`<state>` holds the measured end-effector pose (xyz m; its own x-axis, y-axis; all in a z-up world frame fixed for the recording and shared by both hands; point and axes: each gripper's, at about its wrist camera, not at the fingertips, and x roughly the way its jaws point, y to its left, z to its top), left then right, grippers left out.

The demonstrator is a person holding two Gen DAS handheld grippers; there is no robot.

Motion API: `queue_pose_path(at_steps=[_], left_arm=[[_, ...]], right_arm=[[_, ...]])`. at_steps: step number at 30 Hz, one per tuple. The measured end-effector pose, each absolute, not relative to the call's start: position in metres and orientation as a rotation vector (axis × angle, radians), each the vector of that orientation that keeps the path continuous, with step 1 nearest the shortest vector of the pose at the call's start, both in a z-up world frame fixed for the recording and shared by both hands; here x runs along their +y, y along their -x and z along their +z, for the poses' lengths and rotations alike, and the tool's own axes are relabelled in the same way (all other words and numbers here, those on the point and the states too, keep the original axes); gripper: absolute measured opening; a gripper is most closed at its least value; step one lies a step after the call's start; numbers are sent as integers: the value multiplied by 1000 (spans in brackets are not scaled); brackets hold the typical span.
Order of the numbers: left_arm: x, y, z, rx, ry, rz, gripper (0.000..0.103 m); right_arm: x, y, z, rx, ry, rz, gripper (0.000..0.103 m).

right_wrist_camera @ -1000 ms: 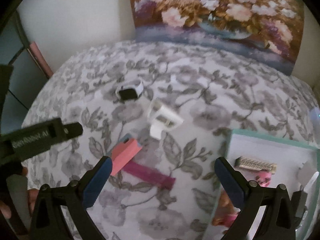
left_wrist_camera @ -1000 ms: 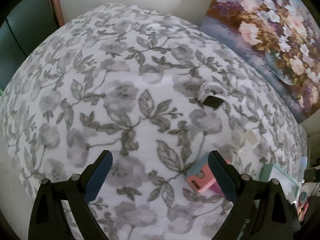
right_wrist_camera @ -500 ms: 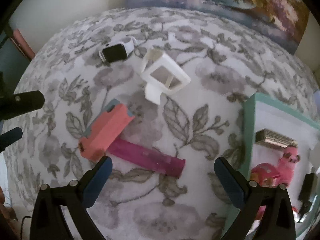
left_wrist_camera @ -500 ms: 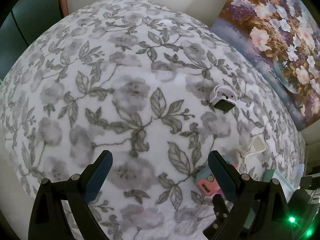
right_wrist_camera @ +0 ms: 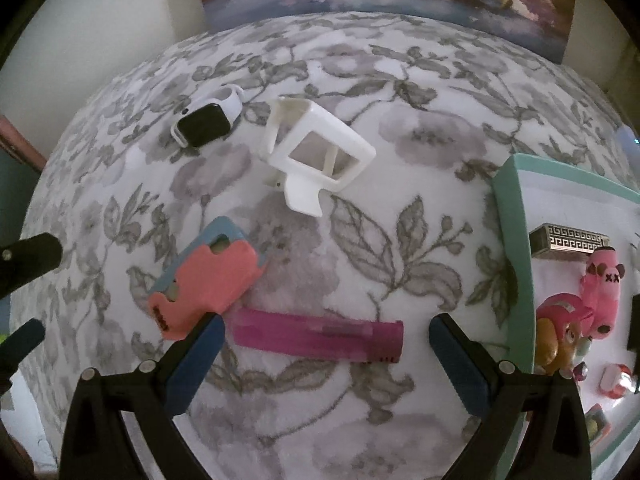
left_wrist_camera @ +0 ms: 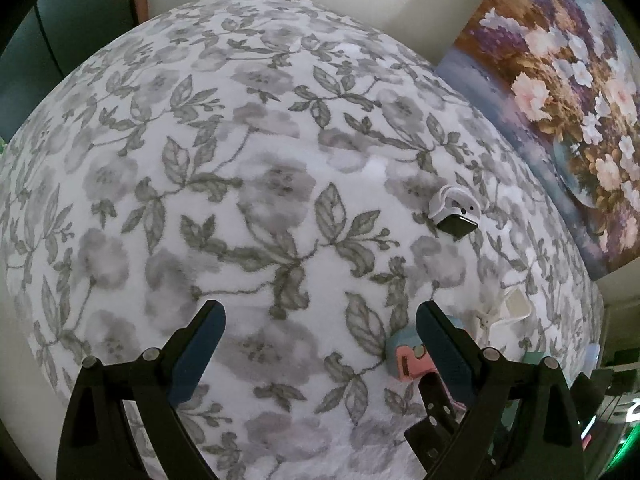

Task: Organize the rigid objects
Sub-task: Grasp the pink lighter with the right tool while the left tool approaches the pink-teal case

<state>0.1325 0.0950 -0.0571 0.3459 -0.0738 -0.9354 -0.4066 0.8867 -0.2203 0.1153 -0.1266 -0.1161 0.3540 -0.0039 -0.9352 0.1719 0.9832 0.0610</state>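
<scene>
In the right wrist view my right gripper (right_wrist_camera: 326, 326) is open, low over a magenta lighter (right_wrist_camera: 320, 334) that lies between its fingers. A pink and blue gadget (right_wrist_camera: 206, 280) touches the lighter's left end. Farther off lie a white plastic frame (right_wrist_camera: 320, 152) and a black smartwatch with a white strap (right_wrist_camera: 206, 122). A mint-rimmed tray (right_wrist_camera: 514, 248) at right holds a silver box (right_wrist_camera: 568, 242), pink toys (right_wrist_camera: 600, 288) and small items. My left gripper (left_wrist_camera: 320, 318) is open over bare cloth, with the smartwatch (left_wrist_camera: 456, 218), the gadget (left_wrist_camera: 408, 356) and the white frame (left_wrist_camera: 508, 310) to its right.
A floral grey and white cloth (left_wrist_camera: 260, 184) covers the table. A flower painting (left_wrist_camera: 568, 92) leans on the wall at the back. The table's rounded left edge (right_wrist_camera: 36, 216) drops off near a teal cabinet. The left gripper's finger (right_wrist_camera: 28, 256) shows at the right view's left border.
My right gripper has come down and forward until the magenta lighter lies between its open fingers. The left gripper has drifted left and turned a little; the objects on the cloth have not moved.
</scene>
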Motion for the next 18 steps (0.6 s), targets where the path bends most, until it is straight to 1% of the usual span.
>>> queue_pose_path(at_steps=[7, 18], left_arm=[[100, -133, -62, 1220, 473, 239, 96], [95, -132, -60, 1219, 469, 238, 96]], right_arm=[[-106, -119, -124, 1185, -93, -188, 103], [-99, -118, -127, 1139, -113, -248, 103]])
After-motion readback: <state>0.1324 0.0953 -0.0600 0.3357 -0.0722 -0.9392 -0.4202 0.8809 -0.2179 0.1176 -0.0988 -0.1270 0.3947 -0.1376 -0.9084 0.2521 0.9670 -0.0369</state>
